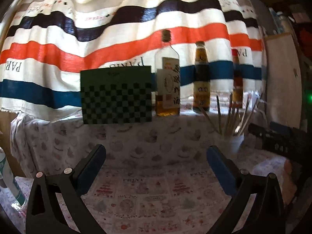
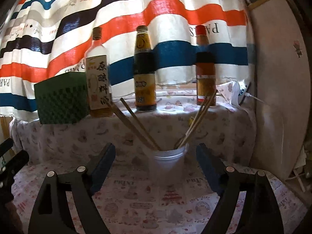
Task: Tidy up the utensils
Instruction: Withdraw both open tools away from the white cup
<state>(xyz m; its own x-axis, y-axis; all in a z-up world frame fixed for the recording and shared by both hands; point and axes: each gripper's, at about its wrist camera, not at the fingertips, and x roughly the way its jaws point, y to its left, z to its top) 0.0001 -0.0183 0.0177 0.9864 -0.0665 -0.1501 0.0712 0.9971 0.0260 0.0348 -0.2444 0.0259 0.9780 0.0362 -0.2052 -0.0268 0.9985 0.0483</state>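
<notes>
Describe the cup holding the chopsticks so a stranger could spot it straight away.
Below the striped curtain, three sauce bottles line the raised ledge. On the patterned tablecloth beneath them stands a small white plastic cup. Only it holds wooden chopsticks, fanned outward.

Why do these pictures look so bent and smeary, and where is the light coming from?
Both views use fisheye lenses, so the striped curtain bows and the corners go black. Light comes through that curtain from behind, leaving the bottles backlit. In the left wrist view the green checkered box and bottles are blurred; in the right wrist view the white cup of chopsticks is smeared. Both claws are open.
</notes>
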